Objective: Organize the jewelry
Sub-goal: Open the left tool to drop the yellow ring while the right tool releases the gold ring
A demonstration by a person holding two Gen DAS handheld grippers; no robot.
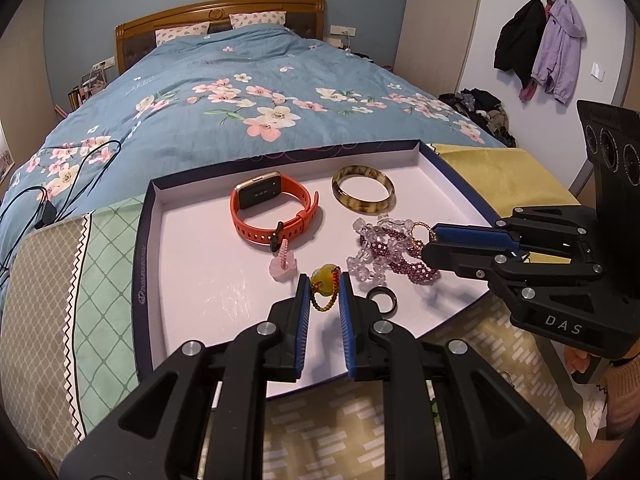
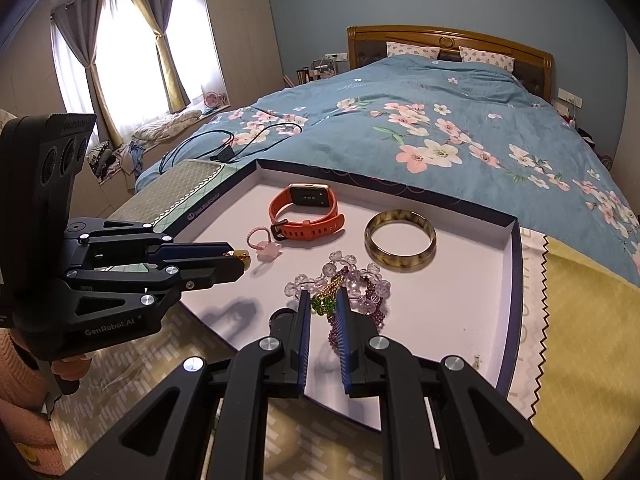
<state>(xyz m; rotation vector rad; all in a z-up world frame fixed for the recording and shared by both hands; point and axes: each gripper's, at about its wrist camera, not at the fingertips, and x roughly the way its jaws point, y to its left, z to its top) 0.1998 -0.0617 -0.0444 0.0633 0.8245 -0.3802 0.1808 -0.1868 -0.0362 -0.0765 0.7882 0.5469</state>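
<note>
Left tool is seen clenched on a yellow stone charm strung on a red-and-gold beaded loop; the stone is pinched between the blue pads, the loop hanging below them. Right tool is seen clenched on a green beaded piece with a gold chain, held at the near edge of a tangle of clear and purple bead bracelets.

Both tools are held low over a shallow white-lined tray with dark blue walls. The tray is set on patterned cloths at the foot of a bed covered by a blue floral duvet.

Laid out in the tray:
- an orange-strapped smartwatch, far left, resting on its buckled strap with the face tilted up
- an amber mottled bangle, far right, lying flat, just beyond the bead tangle
- a pink stone charm on a pink cord, near the watch buckle
- a dark ring, lying flat near the tray's near edge, just right of the left tool's fingers

From the left wrist view the right tool is seen entering from the right, its tips at the bead tangle. A black cable is noted on the duvet to the left. Jackets are hung on a wall hook at far right.
</note>
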